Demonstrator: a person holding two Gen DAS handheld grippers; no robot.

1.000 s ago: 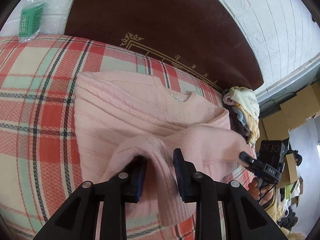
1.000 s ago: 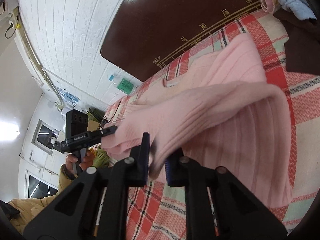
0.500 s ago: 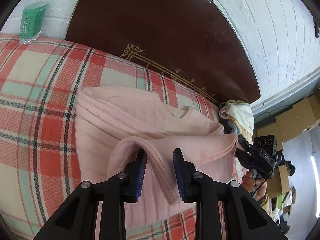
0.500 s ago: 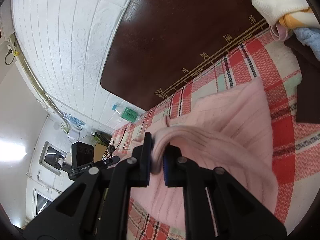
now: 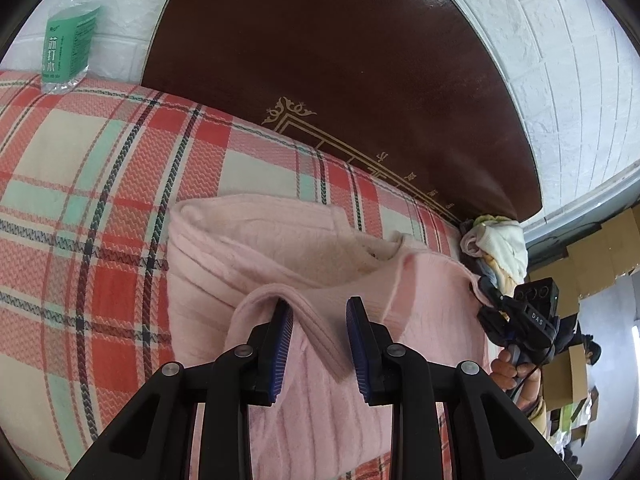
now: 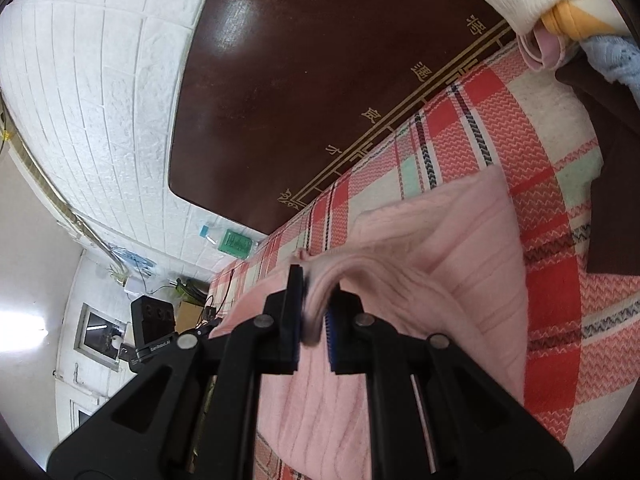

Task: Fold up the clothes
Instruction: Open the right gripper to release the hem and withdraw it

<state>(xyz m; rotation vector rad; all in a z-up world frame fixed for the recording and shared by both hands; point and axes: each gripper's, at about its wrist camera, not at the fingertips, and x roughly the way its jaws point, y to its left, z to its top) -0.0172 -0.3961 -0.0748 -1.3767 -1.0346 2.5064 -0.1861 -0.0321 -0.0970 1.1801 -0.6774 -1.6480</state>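
Observation:
A pink knit sweater (image 5: 256,256) lies on the plaid bed cover (image 5: 80,184), its lower part folded up toward the collar. My left gripper (image 5: 318,312) is at the fold's left end; its jaws stand apart with the ribbed hem draped loosely between them. My right gripper (image 6: 314,312) is shut on the hem of the sweater (image 6: 460,264) at the right end and holds it just above the body. The right gripper also shows at the far right of the left wrist view (image 5: 486,294).
A dark brown headboard (image 5: 340,72) backs the bed against a white brick wall. A green-labelled water bottle (image 5: 66,46) stands at the back left. A pile of other clothes (image 5: 498,244) sits at the back right. Cardboard boxes (image 5: 592,248) stand beyond the bed.
Both grippers carried the sweater's hem forward over its body toward the collar and lower. The left jaws have spread and the hem now lies loose between them.

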